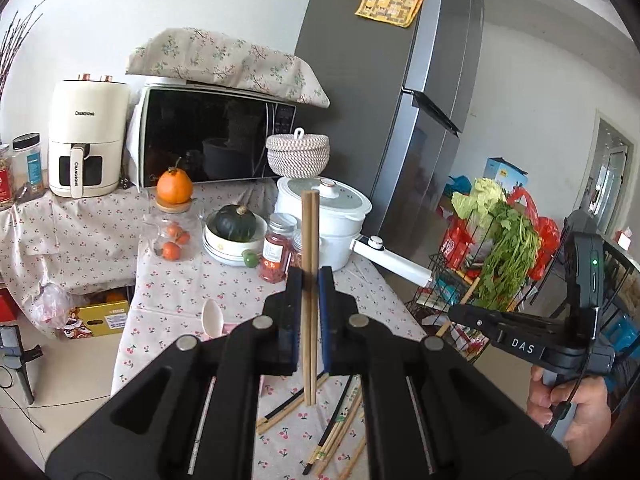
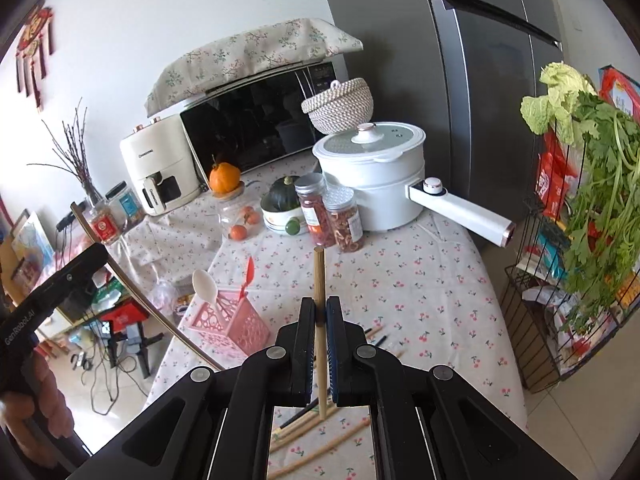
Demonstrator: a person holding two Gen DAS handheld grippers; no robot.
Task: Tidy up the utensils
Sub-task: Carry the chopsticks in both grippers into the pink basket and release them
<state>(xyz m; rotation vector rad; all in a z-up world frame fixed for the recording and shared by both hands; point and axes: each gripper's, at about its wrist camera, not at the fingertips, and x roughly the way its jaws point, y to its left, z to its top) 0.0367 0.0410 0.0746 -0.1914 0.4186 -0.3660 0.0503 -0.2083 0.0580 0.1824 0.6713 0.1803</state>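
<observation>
Your left tool (image 1: 310, 280) clamps a chopstick pair (image 1: 309, 240) upright; your right tool (image 2: 320, 312) clamps one chopstick (image 2: 319, 280) upright. The pink holder (image 2: 230, 320) sits ahead-left of the right tool, nearer your left.

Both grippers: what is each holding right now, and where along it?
Left gripper: a pair of wooden chopsticks, clamped around mid-length, upright. Right gripper: a single wooden chopstick, also near its middle.
</observation>
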